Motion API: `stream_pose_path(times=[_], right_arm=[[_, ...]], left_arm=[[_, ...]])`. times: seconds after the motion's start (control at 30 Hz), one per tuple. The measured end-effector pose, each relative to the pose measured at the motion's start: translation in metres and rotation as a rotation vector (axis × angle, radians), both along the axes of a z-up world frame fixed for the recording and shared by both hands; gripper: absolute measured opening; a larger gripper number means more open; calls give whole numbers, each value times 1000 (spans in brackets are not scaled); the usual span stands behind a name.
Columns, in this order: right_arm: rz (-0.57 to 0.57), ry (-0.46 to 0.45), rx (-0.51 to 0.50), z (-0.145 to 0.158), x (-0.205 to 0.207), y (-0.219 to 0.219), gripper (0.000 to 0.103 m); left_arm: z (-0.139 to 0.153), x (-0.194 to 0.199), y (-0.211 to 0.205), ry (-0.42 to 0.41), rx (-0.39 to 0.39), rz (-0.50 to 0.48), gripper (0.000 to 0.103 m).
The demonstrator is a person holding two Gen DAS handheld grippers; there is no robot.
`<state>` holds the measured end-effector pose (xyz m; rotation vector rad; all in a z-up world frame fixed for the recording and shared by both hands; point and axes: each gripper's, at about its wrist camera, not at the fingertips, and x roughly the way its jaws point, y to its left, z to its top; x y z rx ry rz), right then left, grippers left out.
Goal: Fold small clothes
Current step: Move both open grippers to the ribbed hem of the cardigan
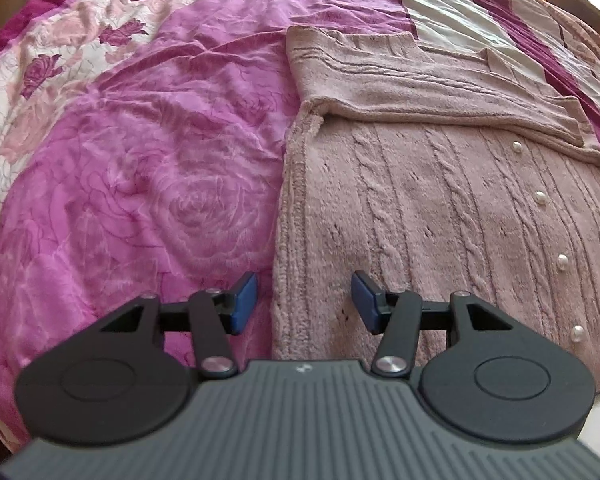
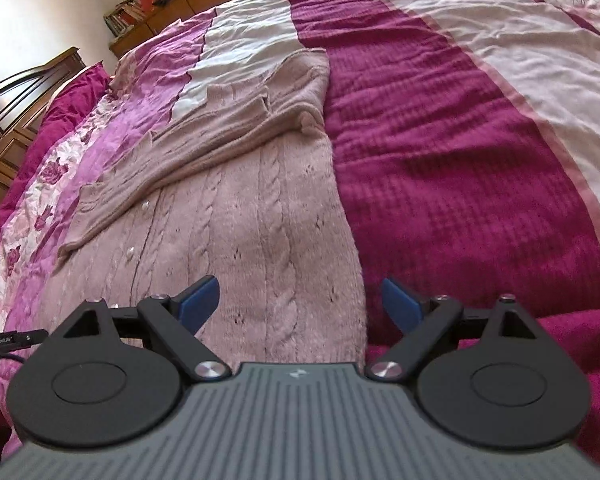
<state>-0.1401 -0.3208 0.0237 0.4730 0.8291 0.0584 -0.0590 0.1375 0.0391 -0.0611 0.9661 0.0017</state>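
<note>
A dusty pink cable-knit cardigan with pearl buttons lies flat on the bed, its sleeves folded across the upper part. My left gripper hovers over the cardigan's lower left hem edge, jaws apart, one blue pad over the bedspread and the other over the knit; nothing is pinched. In the right wrist view the same cardigan fills the middle. My right gripper stands wide open above its lower right hem edge, the left pad over the knit, the right pad over the crimson cover.
The bed carries a pink rose-patterned bedspread left of the cardigan and a crimson and pale striped cover to its right. A dark wooden headboard and a shelf with books stand beyond the bed.
</note>
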Motion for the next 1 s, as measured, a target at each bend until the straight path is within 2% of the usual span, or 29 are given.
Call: stream_pose_path(times=[0.63, 0.77, 1.0], right_arm=[[117, 56, 11, -13, -2, 4, 93], [105, 47, 38, -17, 0, 1, 96], [140, 8, 61, -21, -1, 3, 96]], left_arm=[[-3, -19, 3, 53, -83, -21, 57], [-7, -19, 6, 44, -131, -24, 57], [-16, -14, 19, 30, -293, -29, 55]])
